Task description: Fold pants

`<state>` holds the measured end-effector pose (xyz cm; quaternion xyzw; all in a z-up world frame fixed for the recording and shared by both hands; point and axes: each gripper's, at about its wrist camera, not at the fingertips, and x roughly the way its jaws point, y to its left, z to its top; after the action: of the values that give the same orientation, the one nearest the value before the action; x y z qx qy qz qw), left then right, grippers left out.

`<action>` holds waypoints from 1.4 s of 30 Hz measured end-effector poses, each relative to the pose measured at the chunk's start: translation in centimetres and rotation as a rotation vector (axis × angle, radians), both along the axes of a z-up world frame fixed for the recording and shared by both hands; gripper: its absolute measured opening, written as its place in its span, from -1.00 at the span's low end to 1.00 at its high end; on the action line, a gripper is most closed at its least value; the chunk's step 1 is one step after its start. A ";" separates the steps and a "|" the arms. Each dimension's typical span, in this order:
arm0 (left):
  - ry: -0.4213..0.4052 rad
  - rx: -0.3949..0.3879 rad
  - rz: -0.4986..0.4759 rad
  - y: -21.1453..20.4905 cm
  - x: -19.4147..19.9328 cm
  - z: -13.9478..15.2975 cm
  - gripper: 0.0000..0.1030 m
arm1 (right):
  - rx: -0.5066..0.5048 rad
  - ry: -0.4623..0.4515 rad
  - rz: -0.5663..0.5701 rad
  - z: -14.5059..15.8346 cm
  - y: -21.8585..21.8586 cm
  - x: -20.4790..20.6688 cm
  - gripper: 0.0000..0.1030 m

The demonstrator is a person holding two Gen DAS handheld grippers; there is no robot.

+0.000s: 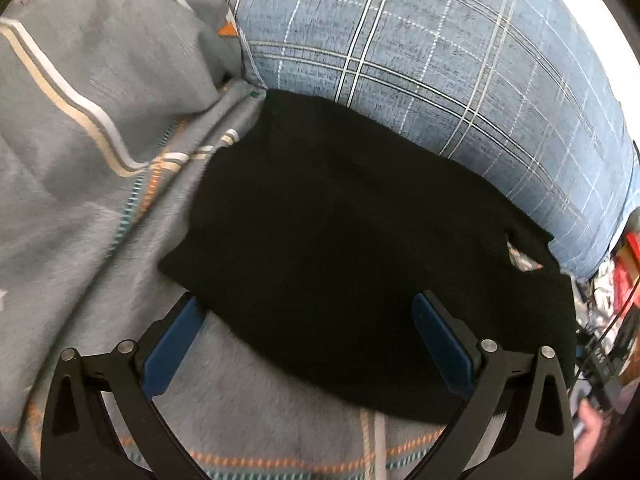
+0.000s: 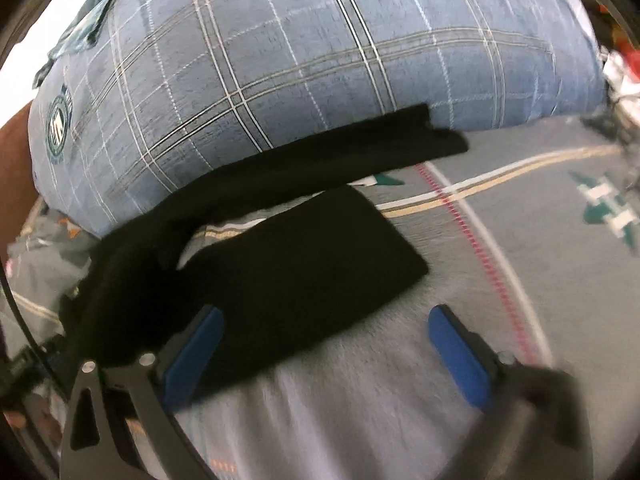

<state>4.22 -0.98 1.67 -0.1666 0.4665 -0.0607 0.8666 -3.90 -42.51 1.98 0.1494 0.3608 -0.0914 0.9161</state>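
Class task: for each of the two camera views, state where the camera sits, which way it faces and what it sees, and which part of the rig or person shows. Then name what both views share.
Left wrist: sits on the left tongs, looking forward and down at the black fabric pants; both open blue-padded fingers show.
Right wrist: sits on the right tongs, looking at the pants' two spread legs; its open fingers show.
Shared: the pants, the blue plaid pillow and the grey patterned bedsheet.

Even soft daylight; strong fisheye bending at rims; motion blur, worst right wrist view.
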 end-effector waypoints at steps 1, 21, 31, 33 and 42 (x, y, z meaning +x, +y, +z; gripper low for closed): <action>-0.014 -0.002 0.006 0.0 0.3 0.1 1.00 | -0.006 -0.004 0.008 -0.1 0.1 0.4 0.88; -0.106 0.038 0.028 2.8 -4.2 5.1 -0.93 | 0.017 -0.191 -0.078 7.9 -2.8 -9.9 -0.85; -0.032 0.049 0.043 3.0 -4.6 1.9 -0.93 | -0.005 0.058 -0.230 2.3 -7.7 -10.5 -0.84; -0.025 0.051 0.040 3.1 -4.7 1.6 -0.93 | -0.007 0.074 -0.247 1.5 -7.6 -10.4 -0.73; -0.057 0.109 0.010 3.1 -6.6 3.5 -0.92 | 0.030 -0.046 -0.167 5.8 -5.5 -11.8 -0.12</action>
<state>-2.41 2.10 5.22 -0.1198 0.4433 -0.0355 0.8876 -15.69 -47.98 7.80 0.1946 0.3273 -0.1587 0.9110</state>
